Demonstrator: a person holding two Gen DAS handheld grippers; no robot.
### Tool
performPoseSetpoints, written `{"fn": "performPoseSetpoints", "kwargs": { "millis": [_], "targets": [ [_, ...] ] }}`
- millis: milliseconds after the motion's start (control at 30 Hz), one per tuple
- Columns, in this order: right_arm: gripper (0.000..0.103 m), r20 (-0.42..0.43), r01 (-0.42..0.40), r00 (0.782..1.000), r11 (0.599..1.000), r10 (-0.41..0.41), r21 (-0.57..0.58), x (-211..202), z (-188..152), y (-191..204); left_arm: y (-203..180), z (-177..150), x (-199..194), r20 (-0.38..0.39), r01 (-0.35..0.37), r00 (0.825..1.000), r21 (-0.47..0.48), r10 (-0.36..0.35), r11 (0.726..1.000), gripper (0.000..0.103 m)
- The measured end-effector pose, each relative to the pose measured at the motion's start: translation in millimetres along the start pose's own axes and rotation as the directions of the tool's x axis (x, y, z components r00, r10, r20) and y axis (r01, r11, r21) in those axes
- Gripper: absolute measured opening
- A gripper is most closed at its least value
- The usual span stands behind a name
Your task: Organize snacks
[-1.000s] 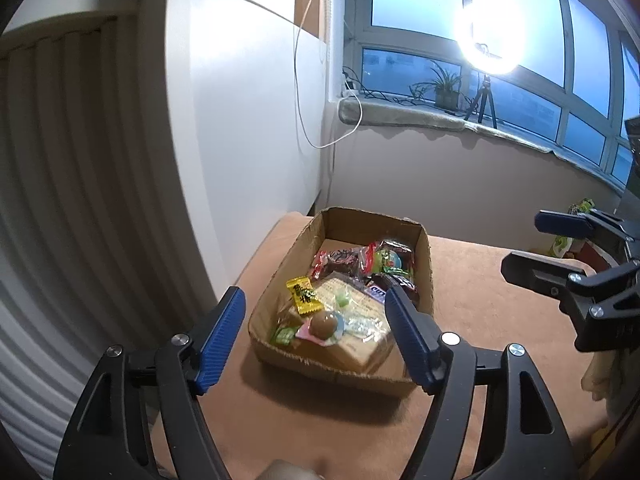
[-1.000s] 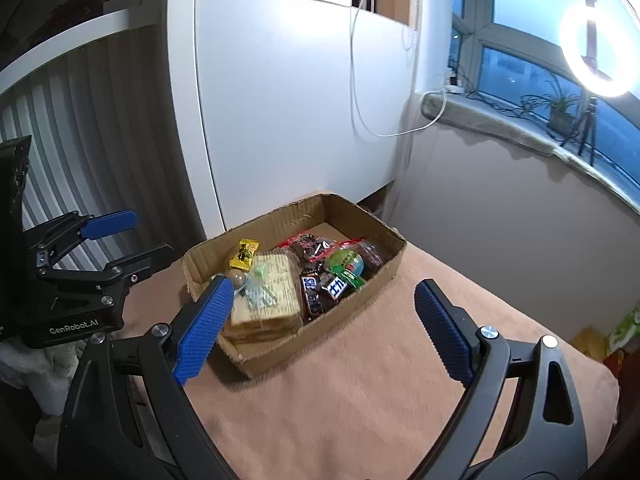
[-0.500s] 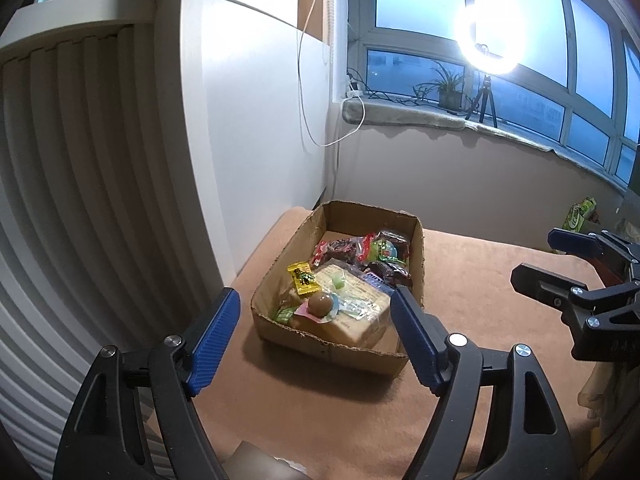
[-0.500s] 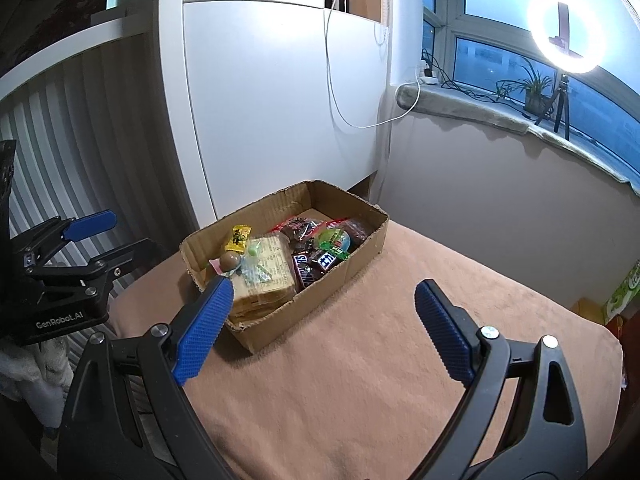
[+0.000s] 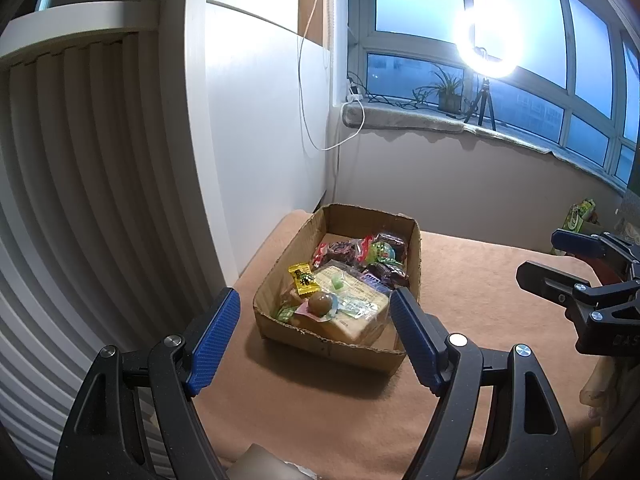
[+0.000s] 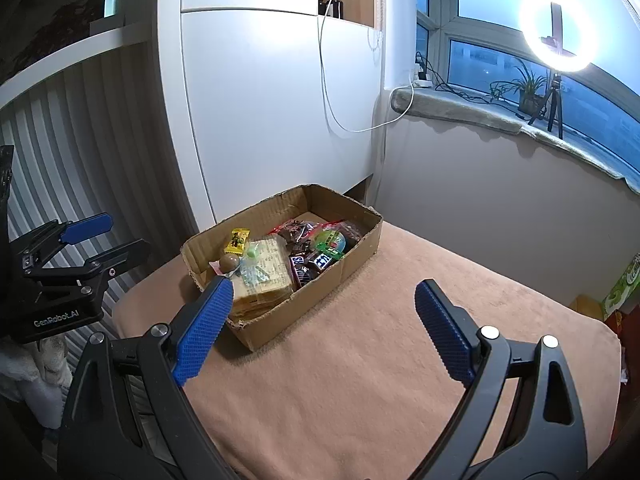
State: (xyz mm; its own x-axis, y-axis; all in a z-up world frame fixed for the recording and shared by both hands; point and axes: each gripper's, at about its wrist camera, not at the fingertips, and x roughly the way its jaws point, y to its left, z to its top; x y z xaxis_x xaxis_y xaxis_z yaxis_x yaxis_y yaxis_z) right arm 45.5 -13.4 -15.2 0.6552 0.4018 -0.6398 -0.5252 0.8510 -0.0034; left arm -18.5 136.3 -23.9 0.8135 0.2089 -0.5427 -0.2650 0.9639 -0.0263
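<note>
We're at the table (image 6: 360,380), its peach-coloured cloth spread flat, and both of our grippers hang above its near side. Far left is our left gripper (image 5: 316,332), blue pads set wide with nothing between them; those jaws have just been opening a touch further, and they frame the near end of the cardboard box (image 5: 332,350) without touching it. That box sits at the table's far left corner, close to the white cabinet (image 6: 272,120), and it's packed with snacks. Nearest its left wall lies a yellow candy packet (image 5: 302,278), and just in front of that a brown wrapped chocolate ball (image 5: 320,304) resting on a clear-wrapped stack of crackers (image 5: 352,312). Moving right, we spot dark chocolate bars (image 6: 310,264) and a green round sweet (image 6: 332,246), with red-trimmed wrappers at the far end. Over to the right, our right gripper (image 6: 324,320) is spread wide and empty too, its left pad hovering beside the box's near corner and its right pad over bare cloth. Beyond the table's right end, a green carton (image 6: 624,284) peeks in, and a ring light (image 6: 558,34) glows on the windowsill.
</note>
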Motion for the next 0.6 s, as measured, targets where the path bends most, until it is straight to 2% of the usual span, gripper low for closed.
{"fn": "performPoseSetpoints", "kwargs": {
  "millis": [600],
  "targets": [
    [0.094,-0.007,0.010,1.000,1.000,-0.010,0.014,-2.6,-5.0,-7.0,-2.8,-0.5,0.0,-0.007,0.000,1.000,0.006,0.000,1.000,0.078]
  ]
}}
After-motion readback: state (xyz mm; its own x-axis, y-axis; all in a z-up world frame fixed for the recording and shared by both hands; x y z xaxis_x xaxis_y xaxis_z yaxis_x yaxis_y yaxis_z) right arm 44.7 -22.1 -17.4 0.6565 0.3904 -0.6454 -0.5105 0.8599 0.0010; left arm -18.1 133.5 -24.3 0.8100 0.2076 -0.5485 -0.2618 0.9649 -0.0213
